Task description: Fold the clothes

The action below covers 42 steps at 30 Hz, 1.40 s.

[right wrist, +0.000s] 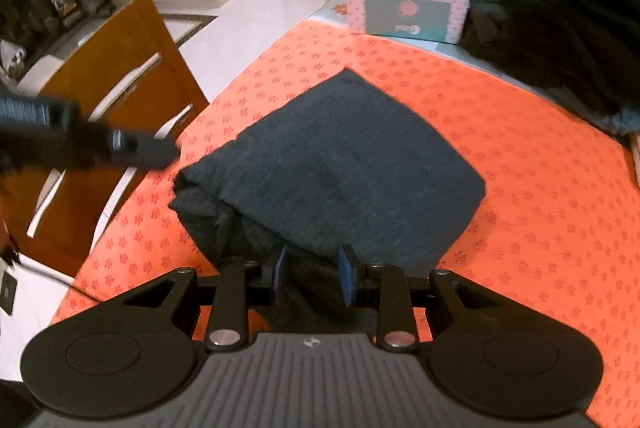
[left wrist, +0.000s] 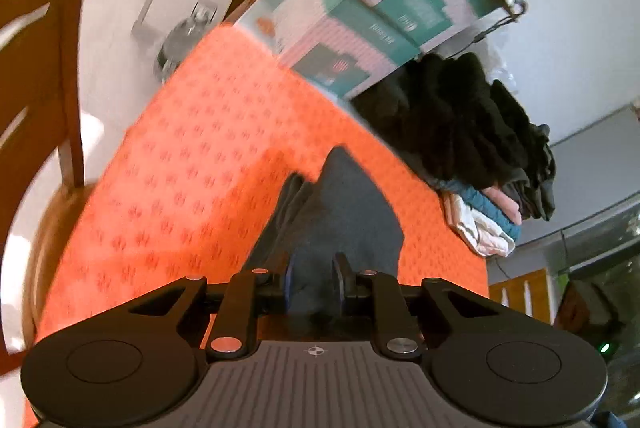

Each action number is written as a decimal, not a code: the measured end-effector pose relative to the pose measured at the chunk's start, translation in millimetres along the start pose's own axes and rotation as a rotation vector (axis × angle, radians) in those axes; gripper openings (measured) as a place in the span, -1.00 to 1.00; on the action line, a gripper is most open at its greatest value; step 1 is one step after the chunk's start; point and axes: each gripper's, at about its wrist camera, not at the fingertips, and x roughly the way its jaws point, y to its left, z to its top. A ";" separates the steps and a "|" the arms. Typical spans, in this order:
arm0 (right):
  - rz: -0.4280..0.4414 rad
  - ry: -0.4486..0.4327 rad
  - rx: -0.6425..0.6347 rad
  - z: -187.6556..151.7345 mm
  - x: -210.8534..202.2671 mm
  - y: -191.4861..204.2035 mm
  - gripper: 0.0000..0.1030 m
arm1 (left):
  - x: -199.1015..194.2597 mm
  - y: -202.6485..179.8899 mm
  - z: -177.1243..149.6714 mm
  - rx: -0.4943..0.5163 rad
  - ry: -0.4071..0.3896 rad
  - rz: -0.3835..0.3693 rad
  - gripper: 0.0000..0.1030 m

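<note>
The folded dark grey knit garment [right wrist: 332, 168] lay on the orange patterned counter [right wrist: 520, 156], its near edge between the part-spread pads of the right claw [right wrist: 312, 278], while the left claw [left wrist: 314, 284], also part-spread over cloth, stood at its left end.

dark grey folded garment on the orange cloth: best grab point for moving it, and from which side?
Probably the thick rolled fold on the dark grey garment, at its left end in the right wrist view. The layers bunch there, so one pinch gathers them all; the flat top offers no edge. Come in low from the chair side, where the orange cloth lies bare. The right gripper already straddles the near edge.
</note>
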 end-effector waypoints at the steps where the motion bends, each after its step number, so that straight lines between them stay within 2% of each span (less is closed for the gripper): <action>1: 0.005 0.006 -0.004 -1.7 3.8 2.2 -0.37 | 0.8 -6.6 2.8 0.029 -0.010 0.009 -0.55; 4: -0.004 0.012 -0.036 -4.3 8.7 8.8 -0.33 | 8.1 -24.1 8.1 0.122 -0.023 0.033 -0.52; 7: -0.004 -0.003 -0.043 -4.1 3.2 10.4 -0.32 | 28.1 -33.2 10.8 0.190 0.000 0.062 -0.52; 13: 0.003 -0.050 0.059 -4.5 -16.4 -9.5 -0.28 | 66.5 -29.0 12.5 0.273 0.057 0.163 -0.52; 15: 0.004 -0.067 0.120 -7.2 -20.6 -21.4 -0.21 | 73.9 -22.7 13.8 0.274 0.076 0.187 -0.52; 18: -0.013 -0.097 0.243 -15.3 -22.0 -41.7 -0.09 | 86.4 -8.4 14.5 0.260 0.111 0.227 -0.41; 22: -0.003 -0.121 0.418 -26.0 -15.8 -71.0 0.14 | 91.2 7.2 15.5 0.218 0.125 0.218 -0.26; 25: 0.049 -0.143 0.555 -34.0 -5.6 -93.3 0.38 | 90.7 12.6 15.3 0.211 0.120 0.205 -0.23; 29: 0.150 -0.170 0.685 -40.3 14.2 -113.2 0.38 | 89.3 14.6 13.8 0.218 0.114 0.190 -0.23; 32: 0.203 -0.192 0.712 -40.2 26.2 -115.7 0.38 | 88.6 16.6 15.4 0.207 0.119 0.180 -0.24; 35: 0.232 -0.208 0.688 -34.9 35.9 -111.1 0.38 | 88.6 18.3 16.8 0.198 0.122 0.172 -0.25; 42: 0.266 -0.220 0.642 -24.4 52.9 -98.0 0.37 | 87.8 22.4 18.8 0.168 0.127 0.155 -0.27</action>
